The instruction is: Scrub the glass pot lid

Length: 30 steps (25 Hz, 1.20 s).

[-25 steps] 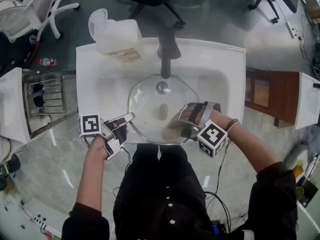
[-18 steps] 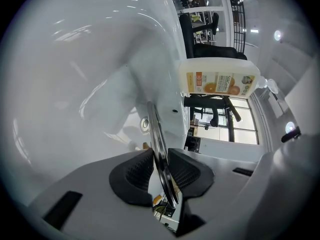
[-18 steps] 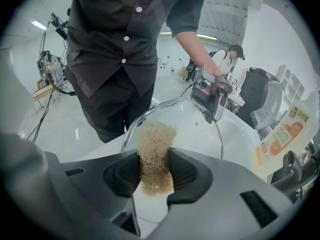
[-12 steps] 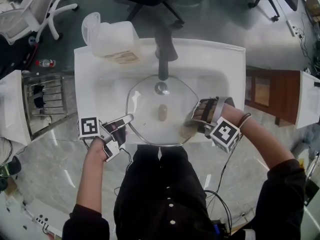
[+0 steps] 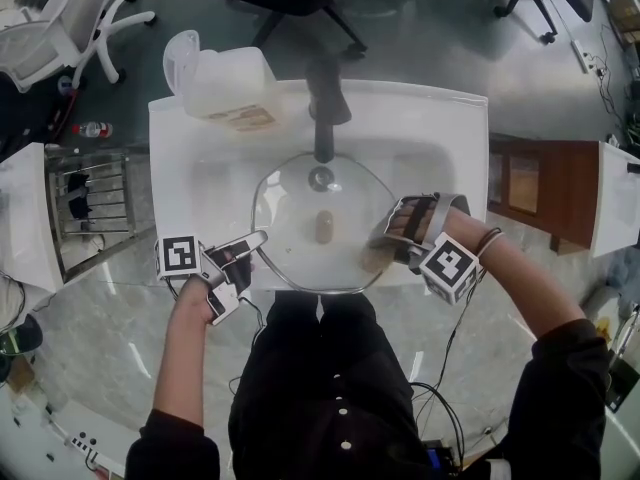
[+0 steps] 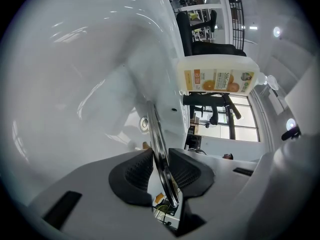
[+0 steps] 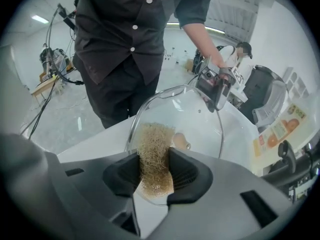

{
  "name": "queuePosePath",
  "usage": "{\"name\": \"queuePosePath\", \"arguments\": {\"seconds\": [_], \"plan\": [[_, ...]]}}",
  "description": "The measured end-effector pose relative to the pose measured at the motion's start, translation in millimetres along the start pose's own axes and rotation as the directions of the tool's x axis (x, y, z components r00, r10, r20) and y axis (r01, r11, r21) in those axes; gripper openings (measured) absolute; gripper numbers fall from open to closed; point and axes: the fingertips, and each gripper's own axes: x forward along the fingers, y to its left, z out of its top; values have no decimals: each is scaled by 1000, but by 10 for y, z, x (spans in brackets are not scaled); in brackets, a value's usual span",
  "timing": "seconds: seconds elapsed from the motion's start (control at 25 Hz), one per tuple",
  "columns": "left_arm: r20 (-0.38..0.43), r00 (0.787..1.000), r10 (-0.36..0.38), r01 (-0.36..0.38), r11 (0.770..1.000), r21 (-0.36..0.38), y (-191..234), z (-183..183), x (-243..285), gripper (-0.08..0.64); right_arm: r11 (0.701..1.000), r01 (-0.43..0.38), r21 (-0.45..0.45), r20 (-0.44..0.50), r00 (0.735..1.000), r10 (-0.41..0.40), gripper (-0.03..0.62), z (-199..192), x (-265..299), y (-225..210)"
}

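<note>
The round glass pot lid [image 5: 290, 208] is held tilted over the white sink [image 5: 200, 168], its brown knob [image 5: 324, 226] near the middle. My left gripper [image 5: 252, 248] is shut on the lid's metal rim [image 6: 156, 134] at its left edge; in the left gripper view the rim runs between the pads of the left gripper [image 6: 160, 171]. My right gripper [image 5: 380, 251] is at the lid's right edge, shut on a tan fibrous scrub pad [image 7: 152, 151] that presses on the glass lid [image 7: 195, 119]. The right gripper's [image 7: 154, 171] pads squeeze the scrub pad.
A black faucet [image 5: 325, 118] stands behind the lid. A white detergent jug [image 5: 225, 78] sits on the sink's far left corner, and the same jug [image 6: 217, 74] shows in the left gripper view. A wire rack [image 5: 95, 193] is left, a brown cabinet [image 5: 540, 193] right.
The right gripper has slid the scrub pad from the lid's near edge out to its right edge, then stayed there. The left gripper has kept its hold on the rim.
</note>
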Motion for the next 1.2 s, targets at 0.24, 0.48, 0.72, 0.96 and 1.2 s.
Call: {"name": "queuePosePath", "arguments": {"seconds": [0.24,0.48,0.72,0.96,1.2], "plan": [[-33,999,-26,26,1000,-6,-96,-72,34,212,961,179,213,20,982,-187,146,75,-128,-333],[11,990,139,-139,990,0,36,-1,-93,199,860,376,346,-45,922,-385,146,75,-385,-707],[242,928,283,-333,921,203,-133,368,-412,52,715,505,484,-126,849,-513,146,88,-541,-889],[467,855,227,-475,705,527,-696,496,-599,25,420,557,716,-194,738,-647,147,141,-820,-1091],[530,846,53,-477,516,711,-1290,251,-646,25,185,551,814,-237,605,-761,147,351,-1287,-1244]]}}
